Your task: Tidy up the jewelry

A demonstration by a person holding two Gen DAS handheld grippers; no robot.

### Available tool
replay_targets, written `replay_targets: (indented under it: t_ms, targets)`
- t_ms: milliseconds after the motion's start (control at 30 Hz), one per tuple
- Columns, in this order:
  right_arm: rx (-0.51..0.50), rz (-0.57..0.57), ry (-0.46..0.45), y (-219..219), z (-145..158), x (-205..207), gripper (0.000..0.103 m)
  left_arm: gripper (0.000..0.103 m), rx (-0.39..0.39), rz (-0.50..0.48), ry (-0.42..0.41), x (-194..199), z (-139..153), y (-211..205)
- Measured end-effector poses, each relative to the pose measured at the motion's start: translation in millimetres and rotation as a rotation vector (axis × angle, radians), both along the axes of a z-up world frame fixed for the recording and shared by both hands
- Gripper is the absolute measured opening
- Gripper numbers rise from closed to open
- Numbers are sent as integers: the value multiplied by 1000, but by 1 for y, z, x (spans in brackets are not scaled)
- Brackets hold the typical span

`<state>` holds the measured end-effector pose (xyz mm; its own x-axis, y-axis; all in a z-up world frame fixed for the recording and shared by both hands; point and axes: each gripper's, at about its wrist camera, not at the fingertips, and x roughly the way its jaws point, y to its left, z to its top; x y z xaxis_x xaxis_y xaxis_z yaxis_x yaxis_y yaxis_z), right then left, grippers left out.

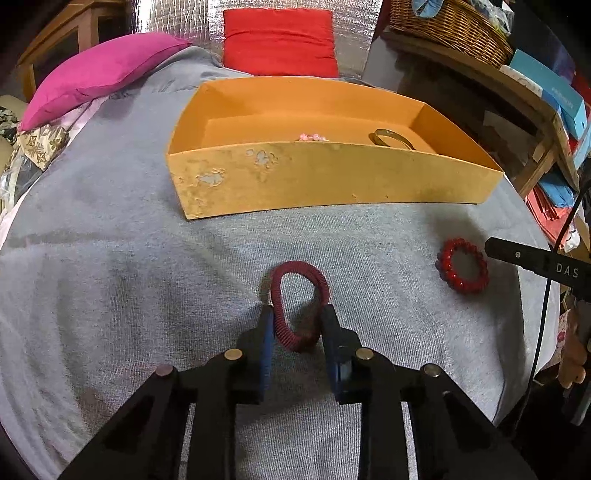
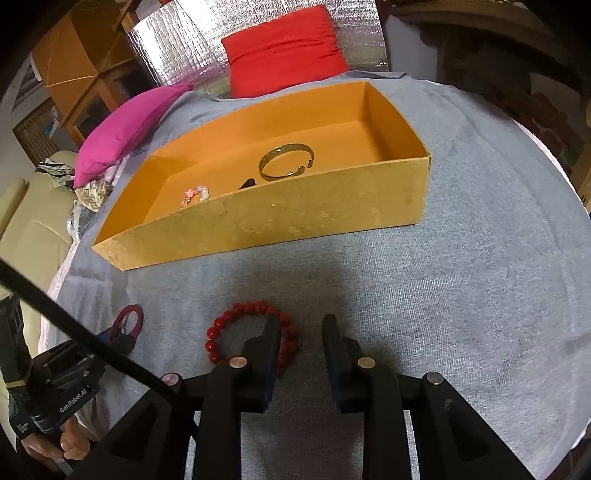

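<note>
My left gripper [image 1: 297,317] is shut on a dark red braided bangle [image 1: 299,304], squeezing it into an oval just above the grey cloth. The bangle and left gripper also show in the right wrist view [image 2: 127,325]. A red bead bracelet [image 1: 462,265] lies on the cloth to the right. In the right wrist view this bead bracelet [image 2: 236,334] lies partly under the left finger of my right gripper [image 2: 300,325], which is open and empty. The orange box [image 1: 325,181] holds a gold bangle [image 2: 286,162] and a pink bead bracelet [image 2: 195,195].
The grey cloth [image 1: 110,258] covers the work surface. A magenta cushion [image 1: 96,74] and a red cushion [image 1: 280,40] lie behind the box. A wicker basket [image 1: 450,26] and shelves stand at the right. A small dark object [image 2: 248,183] lies in the box.
</note>
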<state>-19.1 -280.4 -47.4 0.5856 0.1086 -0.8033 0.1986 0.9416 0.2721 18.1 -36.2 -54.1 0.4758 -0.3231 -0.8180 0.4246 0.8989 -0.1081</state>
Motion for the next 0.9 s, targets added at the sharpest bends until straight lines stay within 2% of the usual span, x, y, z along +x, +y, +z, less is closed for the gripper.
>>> replay_targets:
  t_ms: [133,333,567,733,800,900]
  targets:
    - [3,14,5,-1,-1,0,26,33,-3,6,8,1,0,1]
    - [-19,54,34,9,-8,1,26,34,-27,28,31,6,0,7]
    - [-63,64,26,16,-11,1,26,34,-47,37,50,9,-2,9]
    - [-157,98,5,31,-14,1,24,34,-75,41,53,11,-3,9]
    - [-199,115,-5,37,-14,1,16,34,-85,40,48,12,-3,8]
    - [-238,128,-18,43,-14,0,15,23,-78,42,36,12,-3,7]
